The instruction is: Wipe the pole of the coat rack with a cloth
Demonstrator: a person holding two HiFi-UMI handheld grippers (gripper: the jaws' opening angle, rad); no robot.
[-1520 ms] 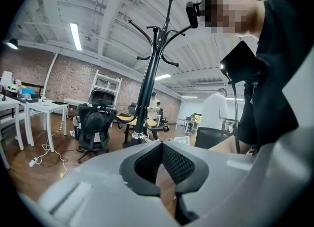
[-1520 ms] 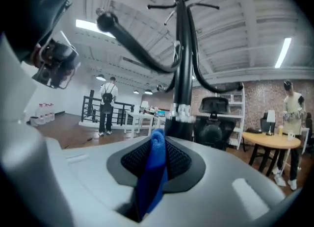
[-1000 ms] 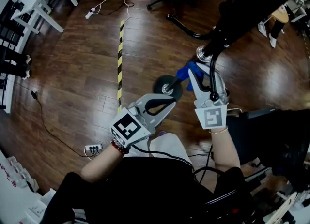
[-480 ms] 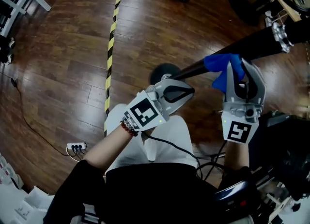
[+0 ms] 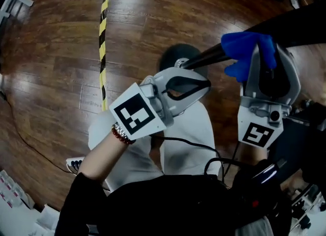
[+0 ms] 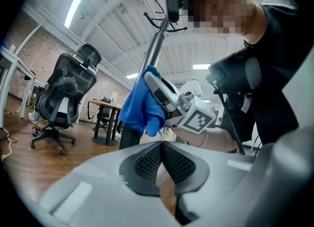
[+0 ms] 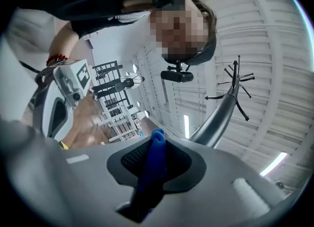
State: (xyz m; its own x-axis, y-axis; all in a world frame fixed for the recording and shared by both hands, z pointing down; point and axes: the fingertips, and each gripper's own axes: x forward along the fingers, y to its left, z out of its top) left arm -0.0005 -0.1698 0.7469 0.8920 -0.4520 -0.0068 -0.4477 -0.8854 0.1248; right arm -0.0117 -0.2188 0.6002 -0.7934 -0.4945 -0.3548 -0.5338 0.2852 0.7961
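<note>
The coat rack's dark pole (image 5: 209, 55) rises from its round base (image 5: 175, 56) toward the upper right. A blue cloth (image 5: 244, 51) is bunched against the pole, and my right gripper (image 5: 261, 51) is shut on it. In the right gripper view the cloth (image 7: 153, 164) sits between the pads, with the pole (image 7: 216, 120) just beside it running up to the hooks (image 7: 236, 81). My left gripper (image 5: 204, 83) is shut with nothing in it, its tip just below the pole. The left gripper view shows the pole (image 6: 154, 49), the cloth (image 6: 140, 106) and the right gripper (image 6: 164, 91) ahead.
A yellow-and-black tape strip (image 5: 103, 26) runs along the wooden floor at the left. The person's white-trousered legs (image 5: 188, 133) are below both grippers. An office chair (image 6: 66, 91) and a table (image 6: 105, 111) stand behind the rack.
My right gripper has slid up the pole with the cloth, away from the base. The left gripper has stayed shut below the pole, and the head camera has drawn closer.
</note>
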